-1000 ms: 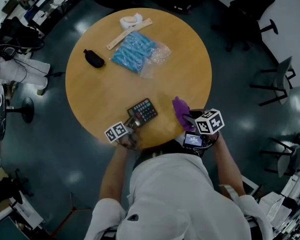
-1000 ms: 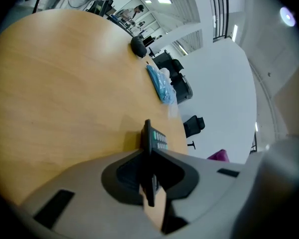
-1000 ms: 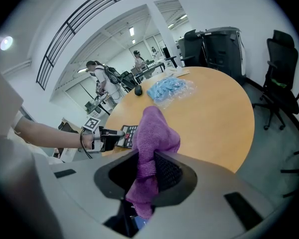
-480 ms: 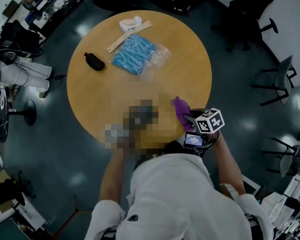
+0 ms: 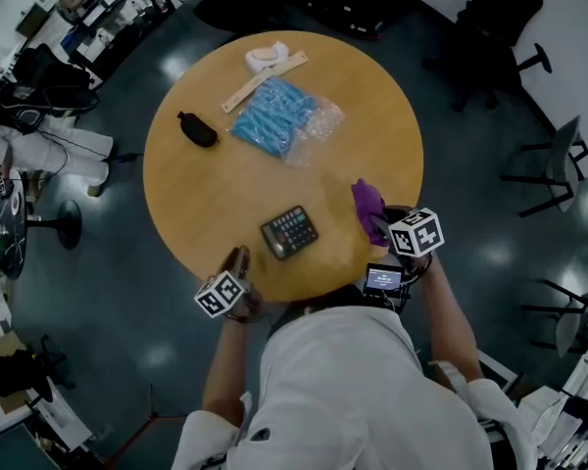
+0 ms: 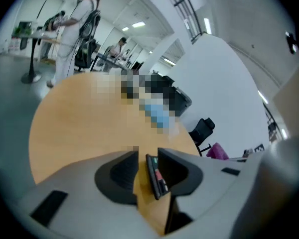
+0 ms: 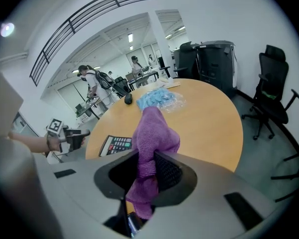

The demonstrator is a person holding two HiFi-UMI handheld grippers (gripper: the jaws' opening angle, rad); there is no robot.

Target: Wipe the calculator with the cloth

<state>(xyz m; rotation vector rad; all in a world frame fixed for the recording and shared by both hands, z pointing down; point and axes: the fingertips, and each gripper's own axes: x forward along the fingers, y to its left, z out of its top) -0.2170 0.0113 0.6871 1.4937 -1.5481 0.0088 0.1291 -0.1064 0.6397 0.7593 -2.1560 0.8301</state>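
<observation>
Jaws of our left gripper are opening, empty, just clear of the calculator lying on the worktop. Our right gripper jaws clamp the purple cloth near it. The wiping is probably not yet done.

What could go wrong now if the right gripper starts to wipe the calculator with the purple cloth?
1. The calculator lies free near the table's edge. The left gripper, its jaws opening, stands beside it without touching, so a wiping push may slide it off.
2. The right gripper pinches the purple cloth in a bunch. A hard stroke might pull it loose or press keys.
</observation>
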